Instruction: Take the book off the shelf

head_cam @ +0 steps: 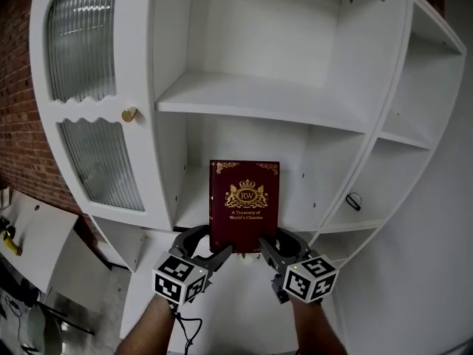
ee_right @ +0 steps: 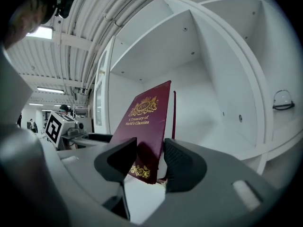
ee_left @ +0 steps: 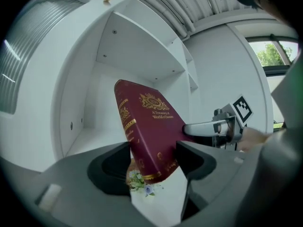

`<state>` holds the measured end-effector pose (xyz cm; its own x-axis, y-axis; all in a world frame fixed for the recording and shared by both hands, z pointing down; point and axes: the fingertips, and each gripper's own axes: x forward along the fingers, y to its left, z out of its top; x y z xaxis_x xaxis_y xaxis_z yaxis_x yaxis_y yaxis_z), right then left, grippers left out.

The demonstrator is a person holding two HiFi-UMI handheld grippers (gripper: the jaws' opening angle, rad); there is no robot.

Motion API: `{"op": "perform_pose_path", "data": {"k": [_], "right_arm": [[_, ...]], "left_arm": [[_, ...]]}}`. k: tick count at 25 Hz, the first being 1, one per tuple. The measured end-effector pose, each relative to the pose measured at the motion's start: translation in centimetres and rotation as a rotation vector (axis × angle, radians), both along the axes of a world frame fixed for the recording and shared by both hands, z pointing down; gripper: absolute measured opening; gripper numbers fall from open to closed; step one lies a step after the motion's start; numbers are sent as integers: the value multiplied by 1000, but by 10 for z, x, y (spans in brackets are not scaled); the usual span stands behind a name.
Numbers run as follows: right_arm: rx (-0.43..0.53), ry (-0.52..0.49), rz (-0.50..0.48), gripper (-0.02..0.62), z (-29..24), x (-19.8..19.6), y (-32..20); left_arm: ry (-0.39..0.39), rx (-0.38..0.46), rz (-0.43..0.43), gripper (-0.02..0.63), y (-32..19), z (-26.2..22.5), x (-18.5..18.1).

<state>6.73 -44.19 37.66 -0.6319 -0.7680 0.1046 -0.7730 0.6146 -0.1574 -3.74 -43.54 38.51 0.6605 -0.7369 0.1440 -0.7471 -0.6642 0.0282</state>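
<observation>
Burgundy, gold-lettered and hardbacked, the book [head_cam: 244, 198] stands cover-out at the front of the middle shelf [head_cam: 191, 211] of a white wooden cabinet [head_cam: 151, 161]. In the left gripper view it leans, and I cannot tell whether its lower edge rests on the shelf board.

The left claw [head_cam: 218, 244] has closed on the book's bottom corner at the spine side, one pad on the spine and the other on the front cover. The right claw [head_cam: 272, 241] straddles the opposite bottom corner, its pads close against the front and back covers.

The next white shelf board [head_cam: 259, 106] juts out just above the book. A white upright partition [head_cam: 325, 170] stands near its right. Beyond that, a small black loop [head_cam: 354, 200] lies in the side compartment. A ribbed-glass door [head_cam: 103, 165] with a round brass knob [head_cam: 129, 114] stands to the left, with a red brick wall [head_cam: 15, 87] behind it. Beneath the book's corner, the left gripper view shows a small flowery patch [ee_left: 139, 181] that I cannot identify.
</observation>
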Motion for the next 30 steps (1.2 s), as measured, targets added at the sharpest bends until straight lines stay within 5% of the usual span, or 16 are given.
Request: {"op": "perform_pose_path", "data": {"k": [5,11,30], "right_arm": [[39,-6,15,186,6,2,5],[19,14,16,172,13,0,7],[109,5,-17,164,-23,-5,56]], "left_arm": [[18,37,-25,299,0,1,2],[17,-66,-21,298,-4,24,1],[-75,63,-61,298,40,-17,-3]]}}
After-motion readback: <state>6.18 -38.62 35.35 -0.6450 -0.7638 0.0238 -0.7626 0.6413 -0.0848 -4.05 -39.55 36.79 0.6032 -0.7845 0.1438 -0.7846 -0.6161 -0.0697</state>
